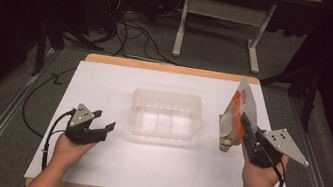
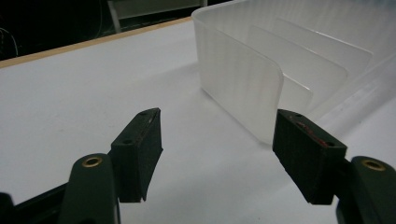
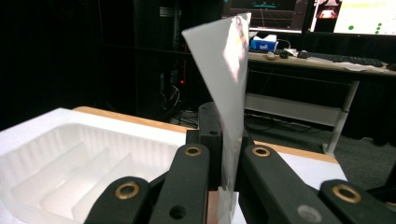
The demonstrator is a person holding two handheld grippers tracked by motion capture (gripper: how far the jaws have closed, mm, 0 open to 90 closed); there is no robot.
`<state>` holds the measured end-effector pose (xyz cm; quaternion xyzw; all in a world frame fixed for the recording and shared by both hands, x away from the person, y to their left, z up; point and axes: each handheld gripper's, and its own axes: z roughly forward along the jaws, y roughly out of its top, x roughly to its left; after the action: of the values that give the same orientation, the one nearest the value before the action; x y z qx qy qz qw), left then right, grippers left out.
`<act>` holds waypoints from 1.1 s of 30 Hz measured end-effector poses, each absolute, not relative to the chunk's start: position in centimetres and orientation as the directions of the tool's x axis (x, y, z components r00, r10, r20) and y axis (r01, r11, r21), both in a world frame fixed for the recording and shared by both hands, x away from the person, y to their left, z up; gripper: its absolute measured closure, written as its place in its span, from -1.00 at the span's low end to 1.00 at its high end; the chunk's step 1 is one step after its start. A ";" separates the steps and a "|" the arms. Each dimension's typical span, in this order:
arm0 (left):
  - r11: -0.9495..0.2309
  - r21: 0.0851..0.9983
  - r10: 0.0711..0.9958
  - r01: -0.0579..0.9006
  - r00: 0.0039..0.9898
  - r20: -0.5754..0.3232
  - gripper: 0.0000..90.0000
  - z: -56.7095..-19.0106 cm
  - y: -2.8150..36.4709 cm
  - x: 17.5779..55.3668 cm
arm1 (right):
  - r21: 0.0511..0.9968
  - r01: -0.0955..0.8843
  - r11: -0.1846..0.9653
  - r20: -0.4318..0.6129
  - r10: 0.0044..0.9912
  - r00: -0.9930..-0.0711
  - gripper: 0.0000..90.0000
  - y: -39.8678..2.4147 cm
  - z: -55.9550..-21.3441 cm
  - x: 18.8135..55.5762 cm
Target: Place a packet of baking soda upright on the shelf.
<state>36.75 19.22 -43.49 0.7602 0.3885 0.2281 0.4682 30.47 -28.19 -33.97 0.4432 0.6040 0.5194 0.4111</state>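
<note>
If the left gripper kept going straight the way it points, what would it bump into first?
Probably the clear plastic tray. The open left gripper points at its near corner, with bare white table between them, though depth is hard to judge.

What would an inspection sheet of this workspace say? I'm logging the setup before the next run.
Surface: white sheet on a wooden table.
Job's things: clear ribbed tray mid-table, nothing seen inside; snack pouch held upright at right.
Clutter: nothing seen.
Grippers: left tool open, beside the tray; right tool shut on the pouch.
Cables: one trails from each tool; loose cables on the floor beyond.
Surroundings: dark room, desk frame behind.
</note>
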 end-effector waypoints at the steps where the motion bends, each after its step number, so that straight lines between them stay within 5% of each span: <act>1: -0.259 0.889 0.803 0.379 0.595 -0.020 -0.26 -43.5 19.2 36.7 | 0.992 0.107 0.067 -0.035 0.962 -0.271 1.00 -28.0 -33.8 30.6; 33: -0.256 0.893 0.789 0.369 0.614 -0.028 -0.26 -43.4 19.2 36.6 | 0.996 0.045 0.081 -0.056 0.914 -0.402 1.00 -19.7 -30.4 33.4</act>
<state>36.60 19.23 -43.41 0.7613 0.3804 0.2200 0.4768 33.39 -19.73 -30.38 0.3843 0.6236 0.5586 0.3891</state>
